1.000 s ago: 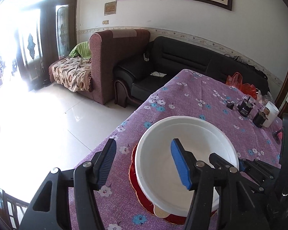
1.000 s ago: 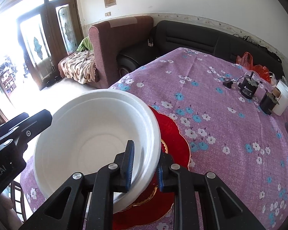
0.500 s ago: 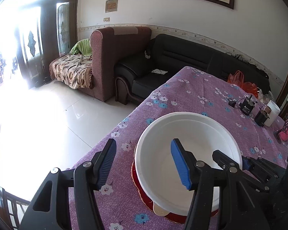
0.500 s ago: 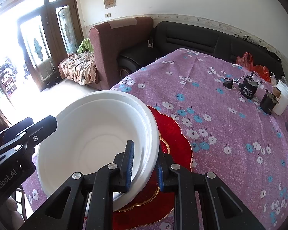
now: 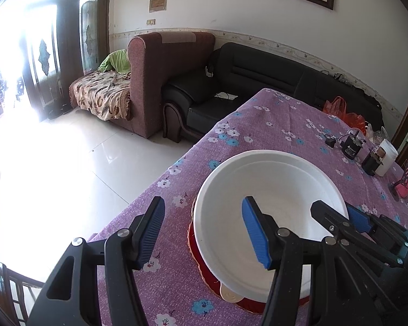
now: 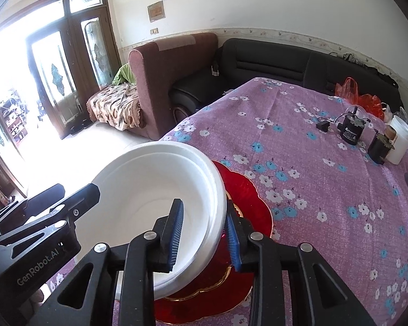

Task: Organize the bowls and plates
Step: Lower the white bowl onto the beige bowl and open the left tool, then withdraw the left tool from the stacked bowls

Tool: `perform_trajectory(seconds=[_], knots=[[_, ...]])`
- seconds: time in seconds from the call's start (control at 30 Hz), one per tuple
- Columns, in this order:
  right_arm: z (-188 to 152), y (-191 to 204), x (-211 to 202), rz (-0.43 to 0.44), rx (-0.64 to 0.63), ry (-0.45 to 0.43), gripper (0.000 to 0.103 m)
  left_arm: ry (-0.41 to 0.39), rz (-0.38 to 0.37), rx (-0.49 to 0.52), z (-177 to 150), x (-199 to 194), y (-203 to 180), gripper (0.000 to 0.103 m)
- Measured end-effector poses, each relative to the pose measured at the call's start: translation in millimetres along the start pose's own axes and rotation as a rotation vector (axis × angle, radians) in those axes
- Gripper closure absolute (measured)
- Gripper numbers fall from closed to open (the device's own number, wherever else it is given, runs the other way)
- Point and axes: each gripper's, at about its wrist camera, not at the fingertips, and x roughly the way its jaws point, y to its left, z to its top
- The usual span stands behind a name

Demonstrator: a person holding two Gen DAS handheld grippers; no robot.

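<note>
A white bowl (image 5: 272,184) (image 6: 149,190), whose rim looks doubled, rests on a red scalloped plate (image 5: 251,303) (image 6: 247,198) near the table's left edge. My right gripper (image 6: 202,203) (image 5: 342,214) straddles the bowl's near right rim, one pad inside and one outside. Its jaws are opening, and a gap shows between the inner pad and the wall. My left gripper (image 5: 202,199) (image 6: 54,212) hangs open over the bowl's left rim, one finger above the tablecloth and one above the bowl's inside, touching nothing.
The purple floral tablecloth (image 6: 299,125) covers the table, which drops to a tiled floor (image 5: 54,176) on the left. Two black devices (image 6: 351,127), a white jar (image 6: 399,138) and a pink item (image 5: 406,183) stand far right. Sofas line the wall.
The right gripper's pads, earlier pinched on the bowl's rim, have spread apart. The bowl has settled a little lower on the red plate. The left gripper kept its width.
</note>
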Motion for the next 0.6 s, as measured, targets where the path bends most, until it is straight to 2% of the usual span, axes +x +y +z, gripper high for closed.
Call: perform_trajectory(seconds=[0.43,0.6], knots=[[-6.1,-23.5,-17.0,-0.022,0.081,-0.031,0.067,0.058,0.008,-0.006,-9.3,10.6,7.5,0.044],[-8.9,-27.6,-24.7,-0.027,0.116,-0.056,0.067,0.048,0.008,-0.021,-8.9,6.3,12.8,0.044]])
